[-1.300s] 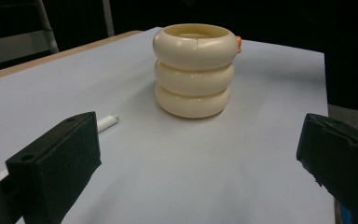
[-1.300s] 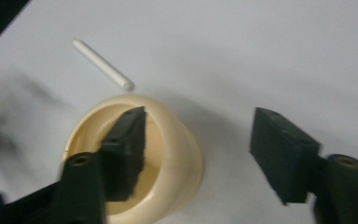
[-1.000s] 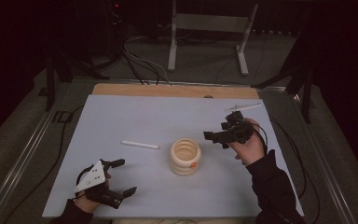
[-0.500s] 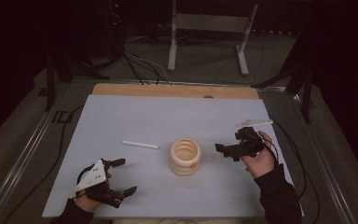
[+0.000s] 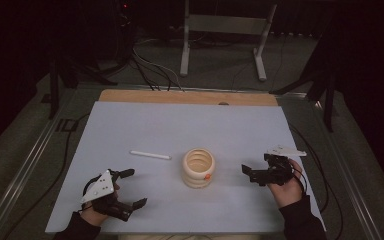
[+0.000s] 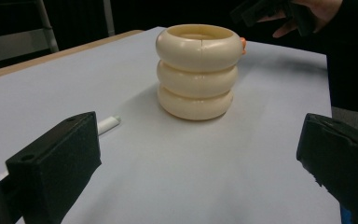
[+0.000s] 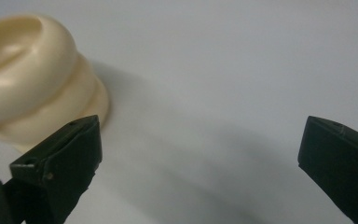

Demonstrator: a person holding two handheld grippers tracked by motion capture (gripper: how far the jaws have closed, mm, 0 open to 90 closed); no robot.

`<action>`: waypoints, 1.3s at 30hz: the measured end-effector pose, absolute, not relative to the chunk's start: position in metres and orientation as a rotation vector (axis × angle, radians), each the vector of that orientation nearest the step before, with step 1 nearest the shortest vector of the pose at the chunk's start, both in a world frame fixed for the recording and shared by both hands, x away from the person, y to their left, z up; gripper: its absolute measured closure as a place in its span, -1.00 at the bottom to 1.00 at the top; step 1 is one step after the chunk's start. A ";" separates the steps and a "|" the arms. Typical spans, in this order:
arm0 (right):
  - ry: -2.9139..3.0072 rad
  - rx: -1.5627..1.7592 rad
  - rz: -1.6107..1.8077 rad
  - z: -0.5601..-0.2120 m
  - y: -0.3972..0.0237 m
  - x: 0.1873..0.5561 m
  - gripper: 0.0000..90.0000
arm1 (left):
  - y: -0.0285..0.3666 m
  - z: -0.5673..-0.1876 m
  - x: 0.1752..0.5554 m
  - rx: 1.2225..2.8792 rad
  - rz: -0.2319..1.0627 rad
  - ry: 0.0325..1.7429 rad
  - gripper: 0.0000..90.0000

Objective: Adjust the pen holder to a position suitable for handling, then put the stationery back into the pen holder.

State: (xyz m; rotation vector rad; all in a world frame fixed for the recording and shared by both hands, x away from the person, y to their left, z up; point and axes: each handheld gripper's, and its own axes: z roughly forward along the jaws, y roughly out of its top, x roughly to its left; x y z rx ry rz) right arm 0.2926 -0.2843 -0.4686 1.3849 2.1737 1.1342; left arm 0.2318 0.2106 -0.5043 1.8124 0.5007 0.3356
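the right gripper [image 5: 250, 172] has dropped lower beside the ring stack [image 5: 198, 168] mid-desk, its fingers just spread wide, empty. the left gripper [image 5: 130, 189] stayed put, fingers released.

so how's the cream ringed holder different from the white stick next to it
The cream ringed holder stands upright; the white stick lies flat. The holder is wide, bulging in three stacked rings and hollow at the top, while the stick is thin and straight. The holder bears a small orange spot; the stick is plain. Both rest untouched on the pale blue table.
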 end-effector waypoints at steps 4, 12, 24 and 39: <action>2.171 1.410 1.157 -0.481 -0.291 0.285 -1.00 | 0.211 -0.504 0.234 1.800 0.320 0.504 -1.00; 2.146 1.378 1.173 -0.501 -0.292 0.266 -1.00 | 0.211 -0.504 0.233 1.817 0.320 0.498 -1.00; 2.131 1.335 1.217 -0.502 -0.293 0.259 -1.00 | 0.217 -0.485 0.236 1.852 0.322 0.451 -1.00; 2.124 1.322 1.355 -0.502 -0.298 0.260 -1.00 | 0.231 -0.461 0.269 1.927 0.346 0.419 -1.00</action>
